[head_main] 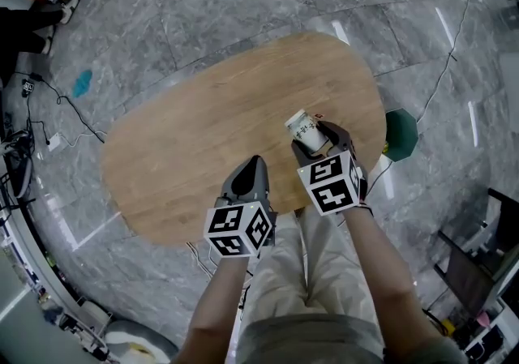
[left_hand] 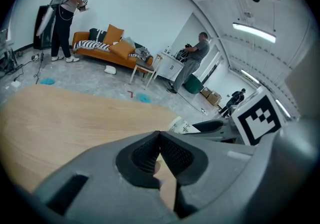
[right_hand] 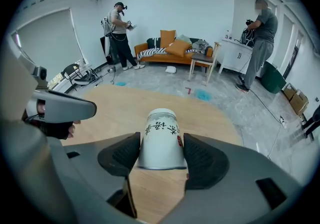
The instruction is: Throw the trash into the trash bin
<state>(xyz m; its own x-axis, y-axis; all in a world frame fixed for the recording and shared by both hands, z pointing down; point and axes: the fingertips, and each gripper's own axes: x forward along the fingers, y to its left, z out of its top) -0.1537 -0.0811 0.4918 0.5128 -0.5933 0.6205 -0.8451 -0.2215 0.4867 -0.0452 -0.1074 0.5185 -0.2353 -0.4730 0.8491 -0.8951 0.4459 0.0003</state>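
Note:
A white paper cup [head_main: 306, 130] with dark print is held above the wooden table [head_main: 203, 127], pinched at its wide end by my right gripper [head_main: 319, 142]. In the right gripper view the cup [right_hand: 161, 138] sits between the two black pads, its narrow end pointing away. My left gripper [head_main: 250, 174] hovers over the table's near edge, its jaws shut with nothing between them; in the left gripper view its pads [left_hand: 177, 157] meet at the tips. A dark green bin [head_main: 401, 134] stands on the floor just right of the table.
Cables [head_main: 65, 99] run over the grey floor to the left. An orange sofa [right_hand: 170, 51], a small side table [right_hand: 202, 63] and white cabinet [right_hand: 234, 53] stand at the far wall. Two people [right_hand: 119, 28] stand there, and my legs are at the table's near edge.

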